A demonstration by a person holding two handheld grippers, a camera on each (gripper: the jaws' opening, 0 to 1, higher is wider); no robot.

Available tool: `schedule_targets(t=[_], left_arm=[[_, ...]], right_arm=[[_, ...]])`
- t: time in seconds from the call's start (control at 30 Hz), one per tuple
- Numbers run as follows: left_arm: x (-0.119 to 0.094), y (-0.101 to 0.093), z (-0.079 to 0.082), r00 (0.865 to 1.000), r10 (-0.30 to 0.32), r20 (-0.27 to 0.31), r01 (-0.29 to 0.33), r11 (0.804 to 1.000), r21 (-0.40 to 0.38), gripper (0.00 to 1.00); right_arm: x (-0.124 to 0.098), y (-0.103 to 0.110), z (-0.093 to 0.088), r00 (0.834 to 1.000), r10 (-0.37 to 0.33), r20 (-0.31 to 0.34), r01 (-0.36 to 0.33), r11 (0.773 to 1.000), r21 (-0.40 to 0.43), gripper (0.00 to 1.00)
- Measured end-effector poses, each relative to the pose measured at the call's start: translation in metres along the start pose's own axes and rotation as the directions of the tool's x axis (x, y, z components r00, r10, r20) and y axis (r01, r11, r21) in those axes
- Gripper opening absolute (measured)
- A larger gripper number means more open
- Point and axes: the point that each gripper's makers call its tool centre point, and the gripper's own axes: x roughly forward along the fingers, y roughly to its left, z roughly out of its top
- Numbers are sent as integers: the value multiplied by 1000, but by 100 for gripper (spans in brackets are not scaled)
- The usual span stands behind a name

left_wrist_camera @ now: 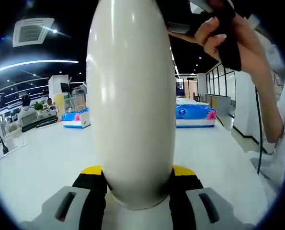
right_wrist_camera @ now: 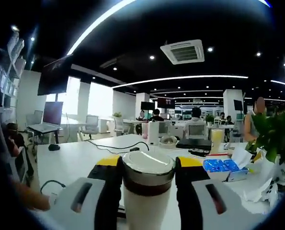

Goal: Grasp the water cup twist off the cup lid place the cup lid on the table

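Observation:
A tall white water cup (left_wrist_camera: 132, 105) stands up between the jaws of my left gripper (left_wrist_camera: 137, 170), which is shut on its lower body. Its upper end runs out of the left gripper view, where a person's hand (left_wrist_camera: 219, 36) holds a dark gripper part beside it. In the right gripper view the silver cup lid (right_wrist_camera: 148, 163) with a dark band sits on the white cup (right_wrist_camera: 143, 211). My right gripper (right_wrist_camera: 148, 165) is shut on the lid, with its yellow-tipped jaws pressed to both sides.
A white table (left_wrist_camera: 46, 158) lies below, with blue packs (left_wrist_camera: 195, 115) at its far side. In the right gripper view the table (right_wrist_camera: 80, 160) carries a black cable (right_wrist_camera: 116, 146), a blue pack (right_wrist_camera: 220, 166), a green plant (right_wrist_camera: 276, 134) and a laptop (right_wrist_camera: 49, 120). People sit at desks behind.

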Motion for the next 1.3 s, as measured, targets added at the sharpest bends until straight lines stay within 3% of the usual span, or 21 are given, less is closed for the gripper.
schedule_targets(t=[0.63,0.93,1.3], left_arm=[[2,1,1,1000,1,-1,-1,1000,-2,52],[1,3,0,1000,3,-3,-3,1000,-8,52],[1,3,0,1000,3,-3,-3,1000,-9,52]], right_arm=[[0,5,-1,990,141,-8,-141,990,1,46],[5,2,-1,988,154,-28,-154,988,6,46],[5,1,-1,971,237,-29,-237,971,26,46]])
